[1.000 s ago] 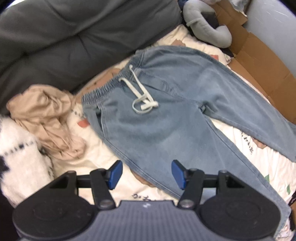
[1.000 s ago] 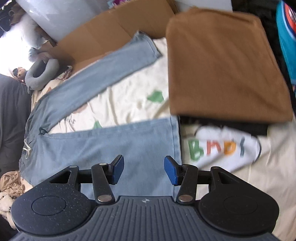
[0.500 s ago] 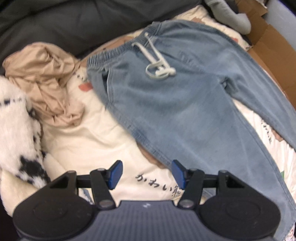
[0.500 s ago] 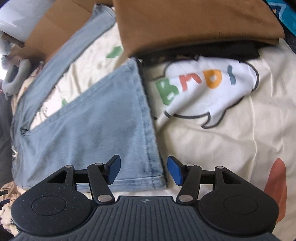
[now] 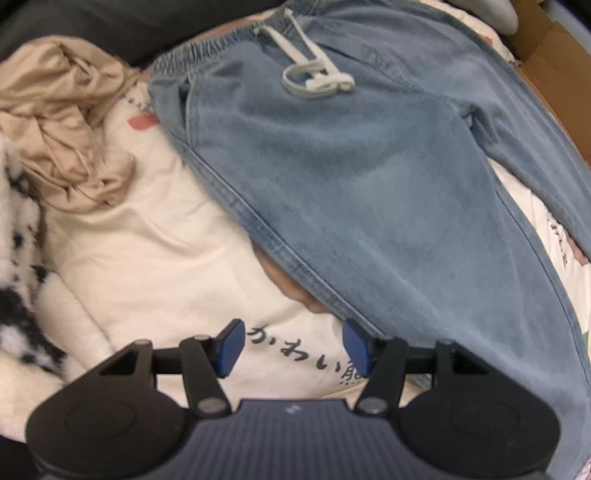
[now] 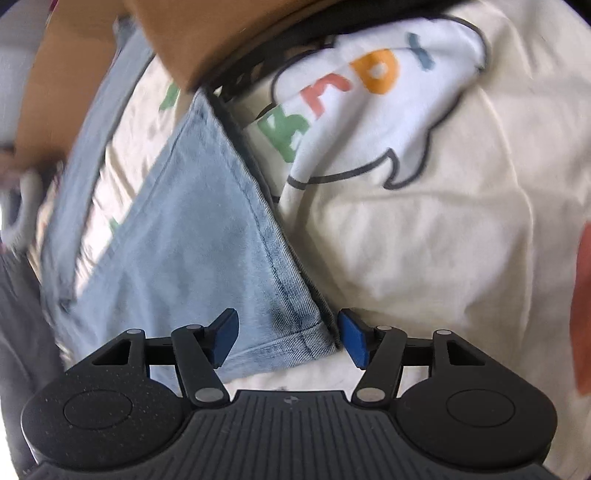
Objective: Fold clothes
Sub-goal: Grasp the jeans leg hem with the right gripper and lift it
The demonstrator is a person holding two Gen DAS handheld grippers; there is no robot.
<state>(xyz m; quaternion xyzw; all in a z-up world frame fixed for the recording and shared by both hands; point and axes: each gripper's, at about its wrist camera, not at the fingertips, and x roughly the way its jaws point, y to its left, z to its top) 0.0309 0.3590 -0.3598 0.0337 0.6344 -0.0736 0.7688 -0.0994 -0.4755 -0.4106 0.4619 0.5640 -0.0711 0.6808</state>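
Light blue jeans (image 5: 369, 177) lie spread flat on a cream printed sheet (image 5: 155, 258), their white drawstring (image 5: 314, 74) knotted near the elastic waistband at the top. My left gripper (image 5: 293, 347) is open, low over the sheet beside the outer seam of the near leg; its right pad touches that seam's edge. In the right wrist view the near leg's hem (image 6: 288, 343) lies between the open fingers of my right gripper (image 6: 288, 338). The other leg (image 6: 92, 147) runs away at the upper left.
A crumpled beige garment (image 5: 62, 122) and a fluffy black-and-white one (image 5: 18, 258) lie left of the jeans. A folded brown garment (image 6: 207, 33) sits on a dark one beyond the hem. Cardboard (image 5: 546, 55) borders the far side. A dark cushion (image 5: 92, 18) is behind.
Both grippers have dropped closer to the jeans. The left one slid toward the near leg's outer seam; the right one moved up to the hem, which now sits between its fingers.
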